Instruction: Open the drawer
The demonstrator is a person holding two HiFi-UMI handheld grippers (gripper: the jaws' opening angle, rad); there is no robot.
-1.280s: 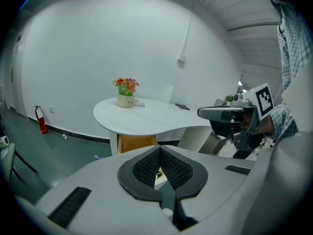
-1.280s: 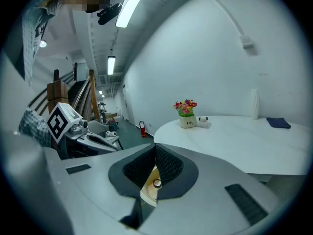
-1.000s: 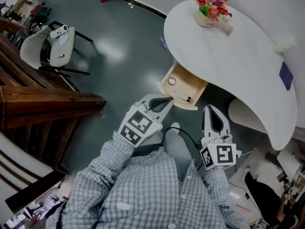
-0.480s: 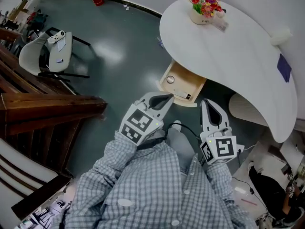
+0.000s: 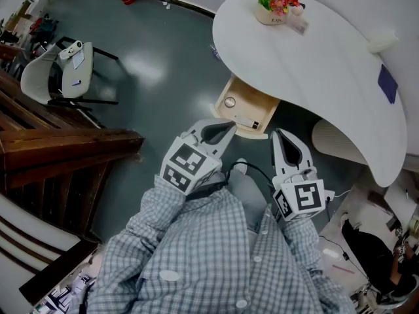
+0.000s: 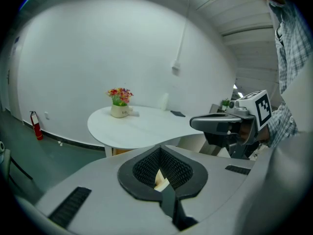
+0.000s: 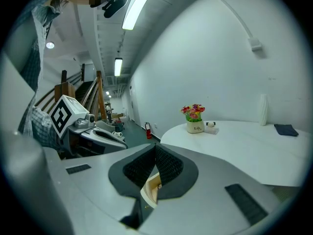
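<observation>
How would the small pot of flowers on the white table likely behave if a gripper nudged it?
The flower pot looks squat, so pushed low it would probably slide rather than tip. The flowers rise above its rim, so a high nudge might rock it. The table top looks smooth, which likely eases sliding.

Dark teal floor (image 5: 163,57); white chair (image 5: 44,77); wooden staircase (image 5: 65,150); white wall (image 6: 122,48)
</observation>
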